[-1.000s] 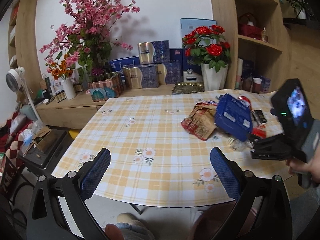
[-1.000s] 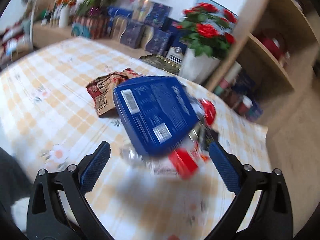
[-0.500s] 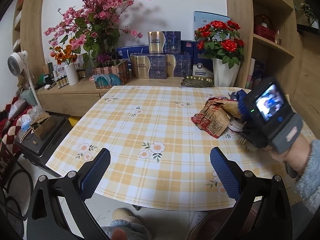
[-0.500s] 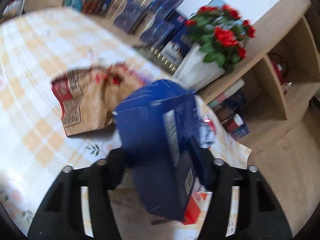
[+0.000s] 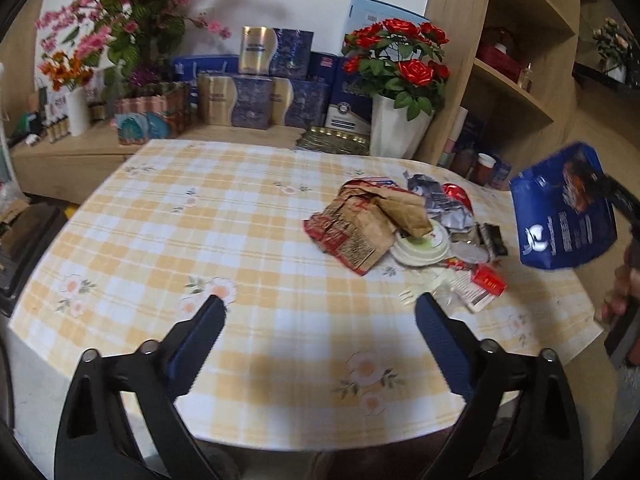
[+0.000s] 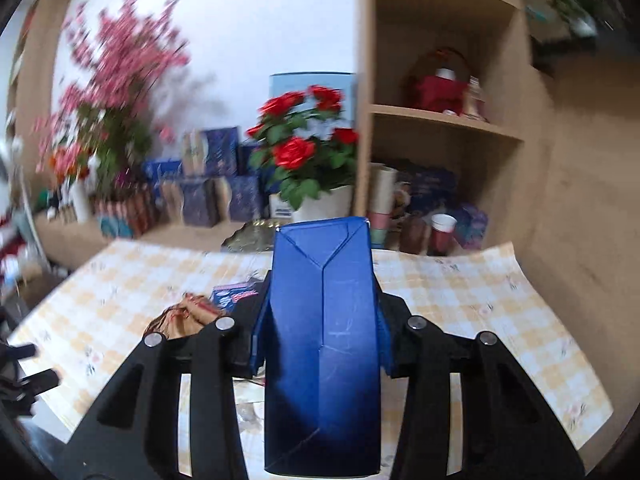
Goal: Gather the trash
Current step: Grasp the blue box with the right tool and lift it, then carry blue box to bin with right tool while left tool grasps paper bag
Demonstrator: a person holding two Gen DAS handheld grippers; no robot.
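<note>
Right gripper [image 6: 322, 344], jaws closing, clamps the blue carton [image 6: 322, 344] above the table [image 5: 260, 240]; left gripper [image 5: 320, 328], wide and empty, is closing near the brown bag [image 5: 368, 220].

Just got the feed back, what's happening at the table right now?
A person is clearing trash off the yellow checked tablecloth. The right gripper has the blue cardboard box between its fingers, lifted clear of the table, with the jaws closing on it. The left gripper hangs empty over the near edge, its jaws wide and narrowing slightly. The crumpled brown and red paper bag, white round lid, silver foil wrapper and small red packet lie piled on the cloth.
</note>
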